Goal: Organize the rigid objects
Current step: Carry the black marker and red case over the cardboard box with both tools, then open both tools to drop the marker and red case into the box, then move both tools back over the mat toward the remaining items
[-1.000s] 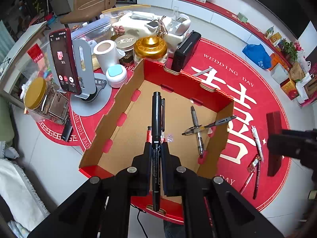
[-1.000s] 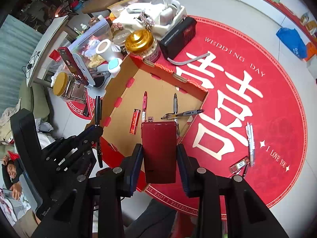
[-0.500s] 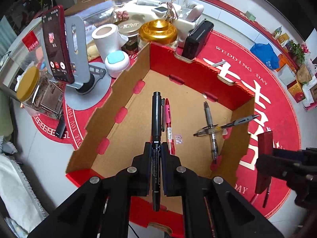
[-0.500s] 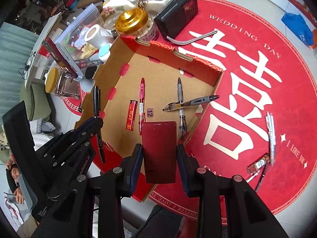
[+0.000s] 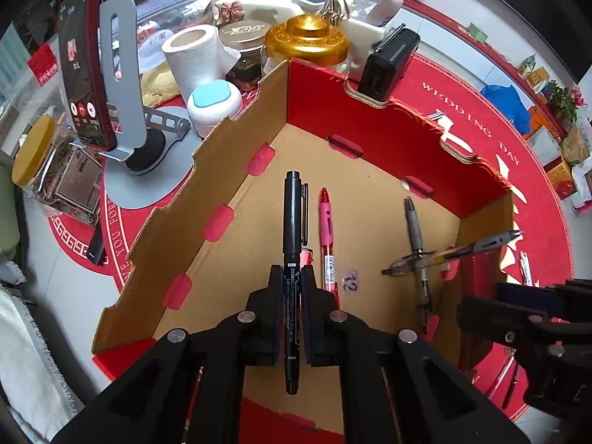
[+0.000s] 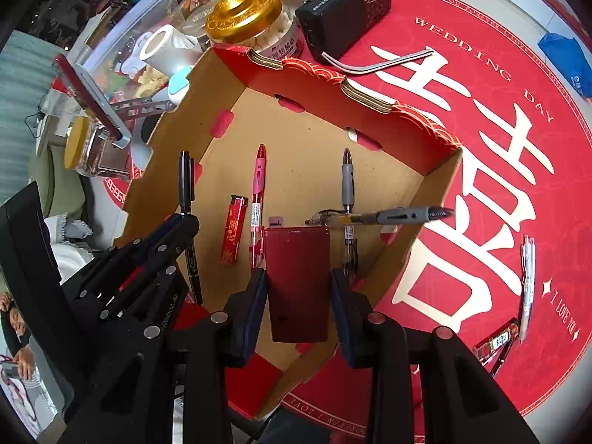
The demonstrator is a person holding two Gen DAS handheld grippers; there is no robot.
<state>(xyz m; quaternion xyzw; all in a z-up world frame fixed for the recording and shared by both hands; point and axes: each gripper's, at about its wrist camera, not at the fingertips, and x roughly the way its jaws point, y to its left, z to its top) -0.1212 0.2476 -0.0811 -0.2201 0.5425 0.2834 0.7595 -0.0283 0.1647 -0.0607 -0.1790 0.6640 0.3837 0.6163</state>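
Note:
My left gripper (image 5: 292, 288) is shut on a black marker pen (image 5: 292, 222) and holds it above the floor of the open cardboard box (image 5: 229, 137). My right gripper (image 6: 298, 288) is shut on a flat dark red case (image 6: 298, 281) and holds it over the box's near right part (image 6: 433, 199). In the box lie a pink pen (image 6: 257, 185), a red lighter (image 6: 234, 227), a grey pen (image 6: 347, 185) and a grey and yellow pen (image 6: 384, 216) propped on the right wall. The left gripper also shows in the right wrist view (image 6: 185, 222).
Behind the box stand a gold-lidded jar (image 5: 307, 39), a black radio (image 6: 347, 13), a paper roll (image 5: 194, 57), a white and blue container (image 5: 214, 105) and a phone on a stand (image 5: 87, 74). More pens (image 6: 527, 277) lie on the red mat (image 6: 481, 129) at the right.
Both grippers have moved forward and lower over the box with their loads still held. The right gripper's red case has come from beside the box to above its floor.

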